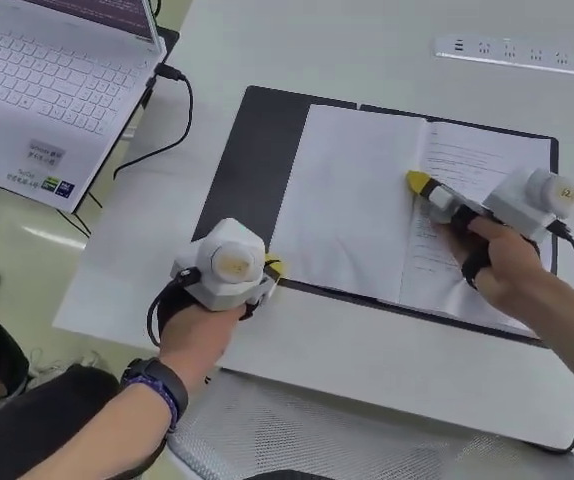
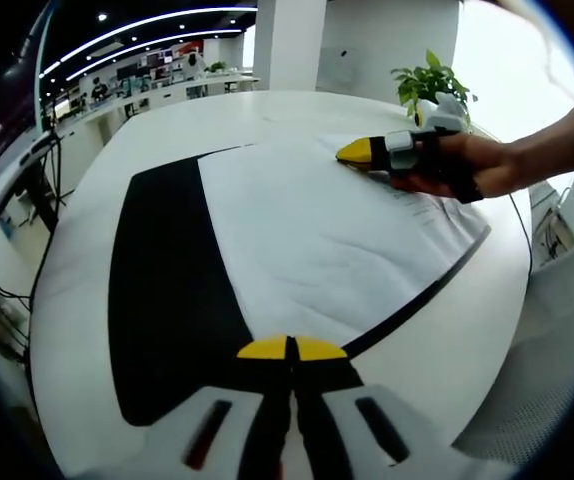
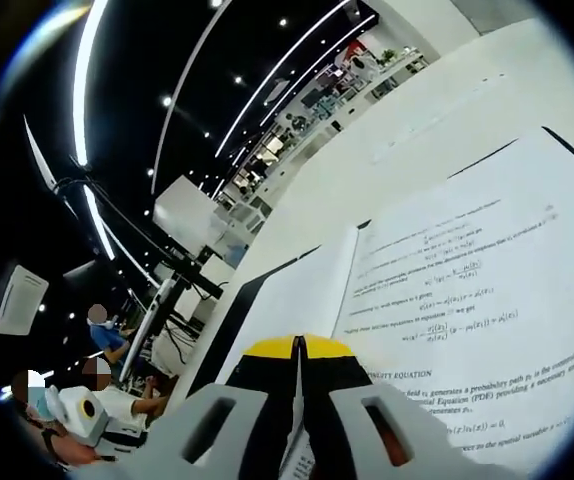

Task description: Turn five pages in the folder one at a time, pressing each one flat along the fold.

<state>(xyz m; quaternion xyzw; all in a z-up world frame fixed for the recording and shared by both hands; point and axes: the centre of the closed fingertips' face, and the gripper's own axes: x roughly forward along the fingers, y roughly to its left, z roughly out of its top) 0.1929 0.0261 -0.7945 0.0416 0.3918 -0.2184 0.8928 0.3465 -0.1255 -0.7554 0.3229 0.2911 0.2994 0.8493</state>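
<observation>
A: Left gripper first. Its two yellow tips meet with no gap, and there's nothing between them that I can see.

B: Agreed, closed and empty. In the head view the left gripper sits right at the near edge of the folder, low on the left.

A: Now the right gripper. Its tips are pressed together as well, and it carries nothing.

B: From the head view the right gripper has its yellow nose at the fold, where the blank page meets the printed page.

A: Its own camera looks straight along that seam, with lines of equations on the printed page to one side.

B: The folder lies open and flat, its black cover showing bare to the left of the blank page.

A: Moving outward, there's a wide white table with the folder square in the middle.

B: An open laptop sits at the far left, with a black cable looping off its side. A white power strip lies along the far edge.

A: A grey mesh chair sits just under the near edge.

B: As for the room, the left gripper view shows a potted plant beyond the table.

A: Long strip lights run across a dark ceiling, over rows of desks in the distance.
</observation>
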